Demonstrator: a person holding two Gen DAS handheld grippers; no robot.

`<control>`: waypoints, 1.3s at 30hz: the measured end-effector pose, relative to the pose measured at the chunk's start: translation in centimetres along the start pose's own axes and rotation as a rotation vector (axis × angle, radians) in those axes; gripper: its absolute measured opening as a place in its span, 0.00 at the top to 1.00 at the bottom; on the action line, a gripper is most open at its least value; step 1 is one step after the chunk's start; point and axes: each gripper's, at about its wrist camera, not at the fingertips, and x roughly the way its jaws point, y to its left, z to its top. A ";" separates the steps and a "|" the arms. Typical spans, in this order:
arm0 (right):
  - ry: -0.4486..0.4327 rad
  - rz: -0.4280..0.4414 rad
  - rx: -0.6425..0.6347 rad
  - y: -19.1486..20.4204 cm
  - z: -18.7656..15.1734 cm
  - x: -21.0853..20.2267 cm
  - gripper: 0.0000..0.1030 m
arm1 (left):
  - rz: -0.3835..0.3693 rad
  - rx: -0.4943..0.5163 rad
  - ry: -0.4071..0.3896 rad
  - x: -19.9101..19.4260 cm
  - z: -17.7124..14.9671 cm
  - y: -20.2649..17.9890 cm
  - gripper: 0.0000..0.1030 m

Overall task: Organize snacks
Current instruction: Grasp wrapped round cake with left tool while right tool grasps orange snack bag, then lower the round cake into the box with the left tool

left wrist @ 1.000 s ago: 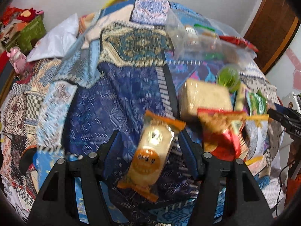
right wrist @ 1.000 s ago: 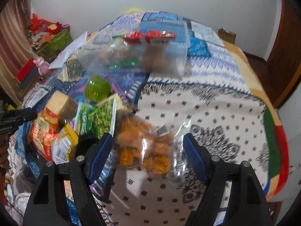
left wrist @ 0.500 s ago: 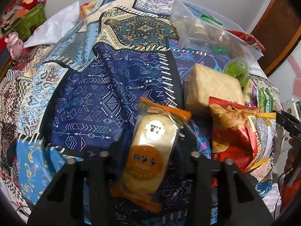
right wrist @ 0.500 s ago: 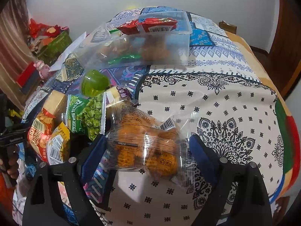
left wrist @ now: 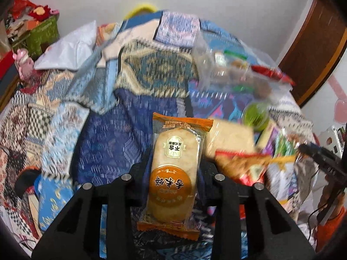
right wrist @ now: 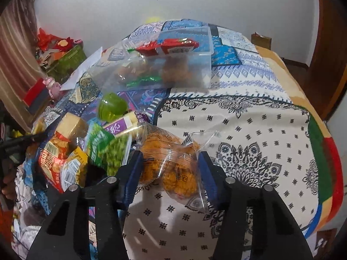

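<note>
Squeezing the rice cracker pack (left wrist: 173,177) tight, the left hand-held gripper (left wrist: 173,173) lifts it to sort, while the right hand-held gripper (right wrist: 169,169) is closing around the clear bag of orange snacks (right wrist: 171,164).

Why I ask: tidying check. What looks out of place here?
The clear storage box lies tipped on the bedspread, with a red packet poking out. Loose snacks are piled beside it.

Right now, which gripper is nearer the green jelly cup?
Right. The right gripper, closing on the orange snack bag, sits just below the green jelly cup. The left gripper, shut on the rice cracker pack, is farther off, beyond the pile.
</note>
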 end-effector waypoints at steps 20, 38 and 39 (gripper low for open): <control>-0.139 -0.034 -0.013 -1.3 4.5 -2.9 0.70 | -0.094 0.098 -0.167 -2.7 7.5 -7.1 0.65; -0.294 0.002 -0.068 0.0 13.9 -2.3 0.96 | -0.124 0.105 -0.154 3.0 14.4 -11.1 0.65; -0.285 -0.009 -0.077 0.2 14.2 -1.5 0.96 | -0.114 0.107 -0.146 3.7 14.8 -11.3 0.65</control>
